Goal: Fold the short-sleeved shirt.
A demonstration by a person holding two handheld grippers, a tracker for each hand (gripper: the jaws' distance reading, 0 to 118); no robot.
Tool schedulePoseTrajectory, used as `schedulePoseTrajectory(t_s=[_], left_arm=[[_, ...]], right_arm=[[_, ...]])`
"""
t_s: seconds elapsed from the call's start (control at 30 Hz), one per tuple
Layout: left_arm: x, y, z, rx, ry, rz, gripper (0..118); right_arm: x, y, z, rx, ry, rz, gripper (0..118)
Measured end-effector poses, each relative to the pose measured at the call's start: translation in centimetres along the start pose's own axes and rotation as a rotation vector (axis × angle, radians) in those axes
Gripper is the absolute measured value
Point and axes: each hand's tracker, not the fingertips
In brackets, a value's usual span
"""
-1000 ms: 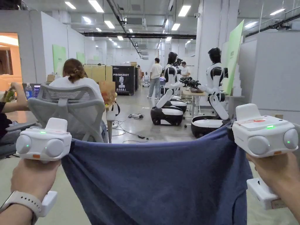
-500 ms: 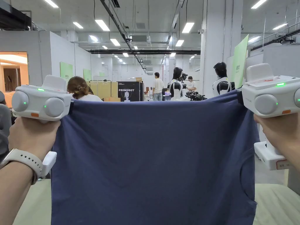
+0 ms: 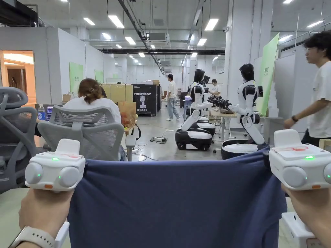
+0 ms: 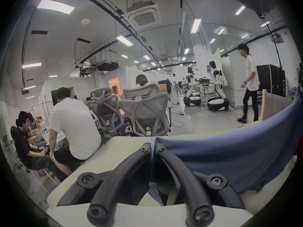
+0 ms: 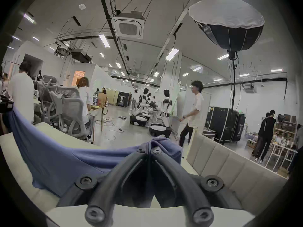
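A: Big open lab hall, ceiling strip lights, grey floor. Pale cushioned surface (image 5: 229, 166) sits near, below the cloth. What's at far left?

B: Grey mesh office chairs (image 3: 82, 130), a seated person in a white top (image 3: 90, 97) behind the nearer one, back to us. In the left gripper view more people sit at a desk further left.

A: Left gripper?

B: Left gripper (image 4: 151, 148) is held up in the left hand (image 3: 43, 210), white housing with green lights in the head view. Its own view has the two black jaws pressed together on the top edge of the blue shirt (image 3: 174, 203), cloth pinched right at the tips.

A: Shirt position?

B: Held up in the air, stretched between the two grippers, top edge sagging slightly in the middle, the rest hanging down out of the head view's bottom. It hangs over the pale surface; contact I can't tell.

A: Middle background?

B: Far down the hall, a black box (image 3: 144, 98), a standing person near it, cables on the floor. Two black-and-white humanoid robots (image 3: 247, 106) on round bases, right of centre.

A: Right side?

B: Right gripper (image 5: 150, 148) in the right hand (image 3: 310, 210), same deal: jaws closed tight, pinching the shirt's other top corner, fabric bunched around the tips. A person in a white T-shirt (image 3: 318, 93) walks at far right. The right gripper view has a softbox lamp (image 5: 227, 22) on a stand above, black cases behind.
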Motion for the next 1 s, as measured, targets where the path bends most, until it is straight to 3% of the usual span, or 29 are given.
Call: schedulePoseTrajectory(t_s=[0.13,0.3,0.53,0.7,0.77,0.8,0.83,0.9,0.93,1.0], left_arm=[[-0.4,-2.7,4.6,-0.018,-0.065,-0.009,2],[-0.8,-10.8,11.3,-0.139,-0.171,-0.029,2],[-1.7,-26.8,16.9,-0.466,-0.268,-0.035,2],[-2.3,-34.6,17.3,-0.642,-0.256,-0.012,2],[-2.8,-35.5,17.6,-0.633,-0.258,0.037,3],[-2.8,-35.2,18.1,-0.614,-0.249,0.045,12],[-2.7,-35.0,18.5,-0.600,-0.231,0.040,42],[-2.1,-33.5,19.5,-0.527,-0.224,0.042,103],[-1.9,-33.2,19.2,-0.482,-0.235,0.041,118],[-0.1,-31.2,19.9,-0.396,-0.269,0.030,112]], right_arm=[[1.0,-2.6,4.9,-0.040,0.050,-0.020,1],[1.2,-10.4,11.9,-0.182,0.113,0.022,1],[-0.8,-26.8,19.1,-0.562,0.267,0.081,1],[-2.2,-34.7,20.6,-0.777,0.268,0.097,1],[-2.0,-35.4,20.9,-0.769,0.268,0.045,2],[-1.9,-35.4,21.1,-0.758,0.275,0.003,7],[-1.9,-35.0,21.3,-0.753,0.284,-0.001,32],[-2.2,-33.5,21.9,-0.751,0.274,0.003,99],[-2.6,-32.8,22.4,-0.732,0.284,-0.005,118],[-4.2,-31.0,23.3,-0.634,0.329,-0.040,118]])
